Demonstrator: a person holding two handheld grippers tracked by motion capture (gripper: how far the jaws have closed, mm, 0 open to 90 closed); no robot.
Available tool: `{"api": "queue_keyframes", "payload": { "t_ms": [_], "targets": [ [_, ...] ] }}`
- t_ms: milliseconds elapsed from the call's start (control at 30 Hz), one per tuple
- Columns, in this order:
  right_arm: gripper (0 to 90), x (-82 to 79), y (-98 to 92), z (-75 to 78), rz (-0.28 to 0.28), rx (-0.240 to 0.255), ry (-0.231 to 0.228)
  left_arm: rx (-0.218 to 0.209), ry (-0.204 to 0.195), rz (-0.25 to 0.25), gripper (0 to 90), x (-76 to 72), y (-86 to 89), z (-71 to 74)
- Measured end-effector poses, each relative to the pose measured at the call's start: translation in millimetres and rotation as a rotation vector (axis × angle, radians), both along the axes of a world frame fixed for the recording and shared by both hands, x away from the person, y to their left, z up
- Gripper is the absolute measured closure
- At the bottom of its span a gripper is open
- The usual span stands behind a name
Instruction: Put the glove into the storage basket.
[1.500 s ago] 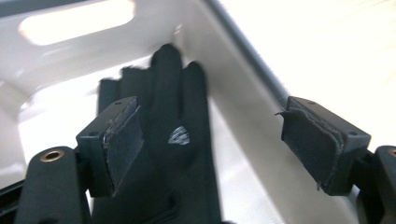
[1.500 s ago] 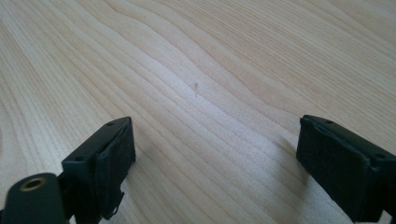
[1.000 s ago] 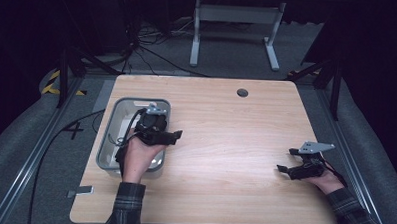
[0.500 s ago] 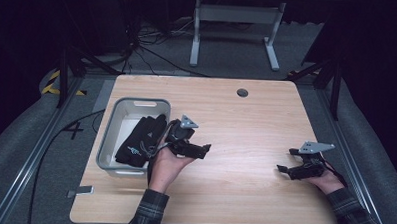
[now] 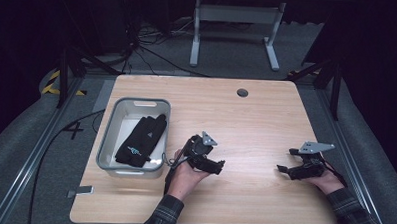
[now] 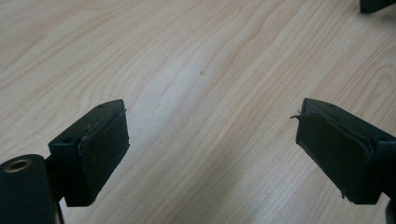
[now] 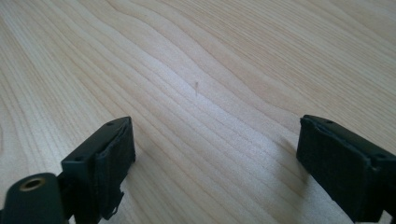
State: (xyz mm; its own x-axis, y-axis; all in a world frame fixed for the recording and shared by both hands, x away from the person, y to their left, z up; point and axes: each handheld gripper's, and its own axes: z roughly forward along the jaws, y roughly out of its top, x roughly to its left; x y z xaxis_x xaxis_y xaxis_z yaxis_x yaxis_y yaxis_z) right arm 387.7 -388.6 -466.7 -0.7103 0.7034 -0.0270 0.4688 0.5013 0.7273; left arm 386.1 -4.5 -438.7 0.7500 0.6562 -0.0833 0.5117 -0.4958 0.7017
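High view: a black glove (image 5: 141, 140) with a small pale logo lies crumpled inside the grey bin (image 5: 110, 134). The left gripper (image 5: 218, 166), right of the bin, has just been opening its jaws, nothing between them. Right gripper view: the right gripper (image 7: 215, 158) has its jaws apart over bare counter (image 7: 233, 70).

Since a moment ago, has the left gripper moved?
Yes. The left gripper has left the grey bin and moved right over the table, jaws open and empty.
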Motion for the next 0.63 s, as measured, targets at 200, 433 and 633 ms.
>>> {"api": "queue_keyframes", "payload": {
  "t_ms": [200,433,633],
  "targets": [
    [12.0,0.0,0.0,0.0,0.000,-0.001,-0.001,0.043,0.016,-0.003,8.9,0.1,-7.9,-21.0],
    [12.0,-0.1,0.1,0.0,0.002,-0.001,-0.001,0.087,0.001,-0.018,3.6,-1.5,-12.4,-31.0],
    [12.1,-0.1,0.1,-0.1,0.003,-0.001,-0.001,0.074,-0.023,-0.032,0.0,-2.8,-12.3,-34.8]
  ]
}}
